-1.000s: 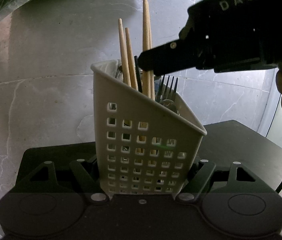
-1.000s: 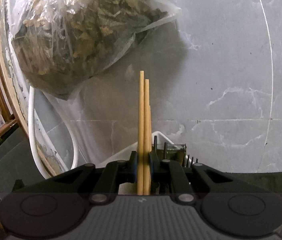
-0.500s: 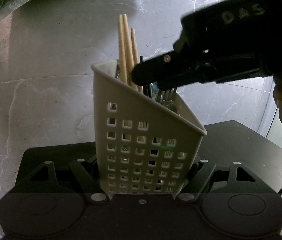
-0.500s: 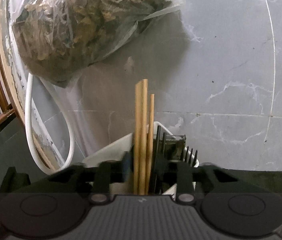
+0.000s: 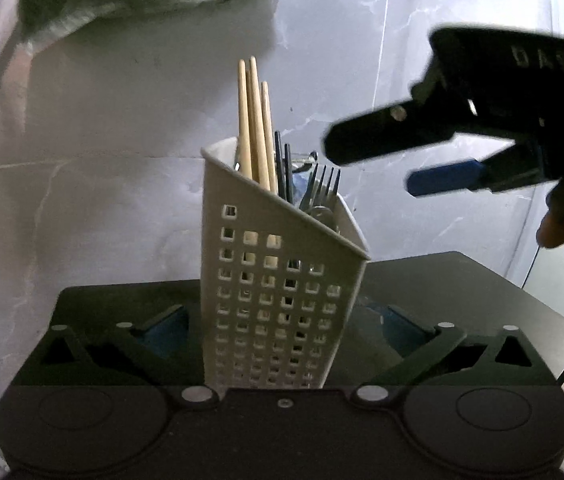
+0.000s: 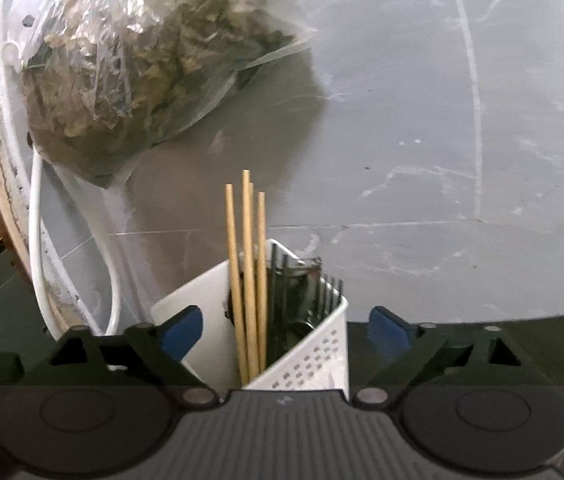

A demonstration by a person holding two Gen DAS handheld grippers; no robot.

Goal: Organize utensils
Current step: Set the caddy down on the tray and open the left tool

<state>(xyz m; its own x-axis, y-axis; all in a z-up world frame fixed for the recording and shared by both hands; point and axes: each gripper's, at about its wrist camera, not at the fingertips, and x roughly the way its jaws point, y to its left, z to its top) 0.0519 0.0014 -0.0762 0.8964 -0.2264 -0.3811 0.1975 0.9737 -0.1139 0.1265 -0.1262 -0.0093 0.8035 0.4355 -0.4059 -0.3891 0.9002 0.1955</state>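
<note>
On dark tabletop [image 5: 461, 280], centre: white perforated caddy [image 5: 282, 300] w/ wooden chopsticks [image 5: 252, 128] at its left, forks [image 5: 323, 188] right. My left gripper [image 5: 282, 328] and right gripper [image 5: 397, 164] have just been opening; both jaws apart, caddy between left's, untouched. Step: release done, I judge. Next: retreat clear of caddy rim; free room right.

White letters "DAS" on right hand-held gripper [image 5: 381, 168], partly cut off
</note>
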